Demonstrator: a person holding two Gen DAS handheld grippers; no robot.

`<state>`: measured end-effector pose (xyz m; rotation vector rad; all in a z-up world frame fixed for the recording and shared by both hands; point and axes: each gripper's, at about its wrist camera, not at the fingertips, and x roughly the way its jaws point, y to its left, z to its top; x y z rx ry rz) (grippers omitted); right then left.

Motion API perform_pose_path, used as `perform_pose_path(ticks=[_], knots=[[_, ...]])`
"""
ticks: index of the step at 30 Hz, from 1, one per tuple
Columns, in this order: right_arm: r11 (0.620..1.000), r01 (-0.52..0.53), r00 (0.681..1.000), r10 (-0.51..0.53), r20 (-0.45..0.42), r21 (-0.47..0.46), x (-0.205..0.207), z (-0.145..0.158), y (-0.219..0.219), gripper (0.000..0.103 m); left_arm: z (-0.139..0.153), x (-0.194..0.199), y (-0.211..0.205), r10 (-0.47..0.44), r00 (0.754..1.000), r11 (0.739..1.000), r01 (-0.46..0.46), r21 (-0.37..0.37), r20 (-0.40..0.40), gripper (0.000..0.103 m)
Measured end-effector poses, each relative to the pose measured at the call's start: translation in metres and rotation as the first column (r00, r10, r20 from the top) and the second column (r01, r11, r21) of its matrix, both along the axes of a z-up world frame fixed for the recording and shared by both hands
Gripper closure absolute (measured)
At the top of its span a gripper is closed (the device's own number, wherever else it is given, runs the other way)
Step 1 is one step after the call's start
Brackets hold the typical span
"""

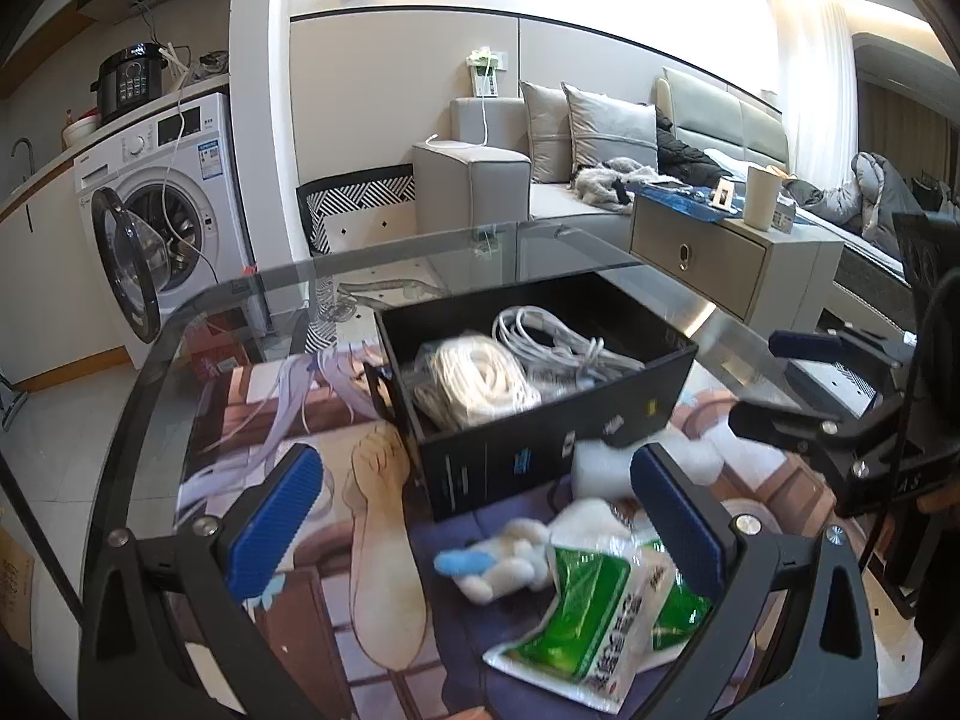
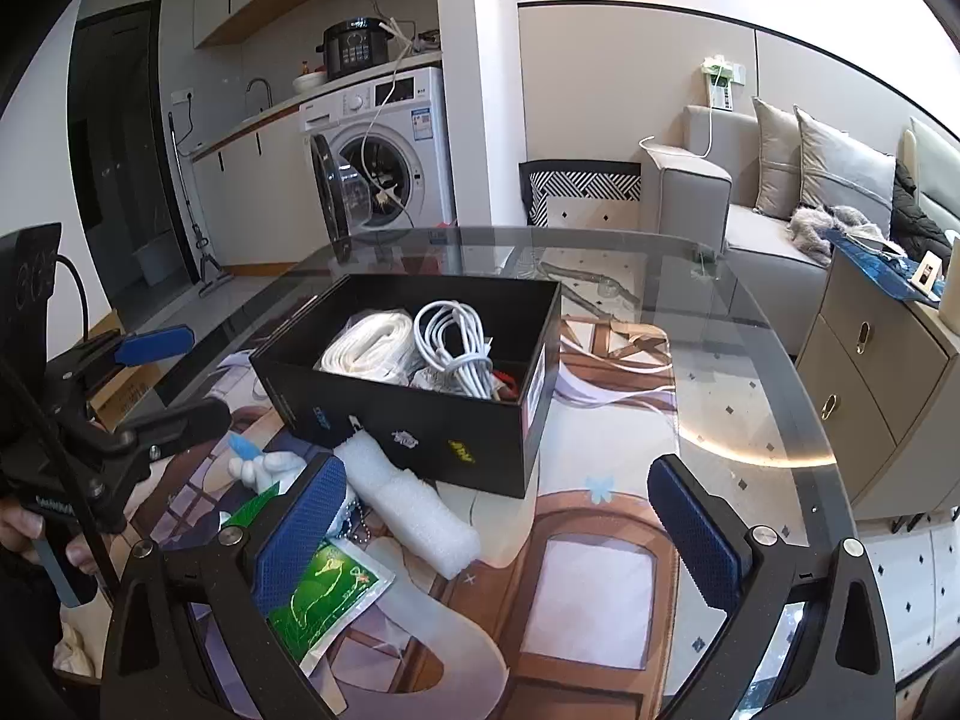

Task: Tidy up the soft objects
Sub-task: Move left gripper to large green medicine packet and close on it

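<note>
A black box [image 1: 540, 414] is sitting on the glass tabletop [image 2: 750, 372], resting on a printed mat [image 2: 600, 570], and it is holding a coil of white rope [image 1: 474, 378] on the left side and a bundle of white cable [image 1: 558, 336] beside it. Just in front of the box, on the mat, a white foam roll [image 2: 414, 504] is lying with 1 end touching the box's front wall. Next to the roll a small white plush toy [image 1: 498, 558] with a blue tip is lying against a green-and-white plastic packet [image 1: 588, 612]. The left gripper [image 1: 480, 534] is hovering over the toy and packet with its 2 blue-padded fingers [image 1: 276, 516] standing wide apart, gripping nothing. The right gripper [image 2: 498, 534] is hanging over the mat in front of the box, its fingers [image 2: 696, 534] also spread wide and holding nothing; its left finger is overlapping the packet in the right wrist view, and I cannot tell whether it is touching it. Beyond the tabletop a washing machine [image 2: 390, 144] is standing with its door open, and a grey sofa [image 1: 540, 180] is carrying 2 cushions.
</note>
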<state>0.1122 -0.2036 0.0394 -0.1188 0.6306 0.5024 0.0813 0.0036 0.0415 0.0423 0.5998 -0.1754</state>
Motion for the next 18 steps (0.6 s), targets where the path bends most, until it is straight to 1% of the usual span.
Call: perform_pose_path(ticks=[5, 13, 18], knots=[[0.999, -0.02, 0.999, 0.019, -0.032, -0.041, 0.001, -0.007, 0.009, 0.001, -0.011, -0.007, -0.001, -0.012, 1.0, 0.999, 0.013, 0.04, -0.021, 0.0], [0.994, -0.073, 0.995, 0.067, -0.07, -0.085, -0.007, -0.014, 0.021, 0.001, -0.018, -0.018, 0.005, -0.03, 0.999, 1.0, 0.03, 0.002, -0.044, 0.0], [0.987, -0.117, 0.991, 0.109, -0.083, -0.11, -0.013, -0.018, 0.028, 0.001, -0.025, -0.022, -0.004, -0.053, 0.997, 0.999, 0.054, 0.008, -0.063, 0.0]])
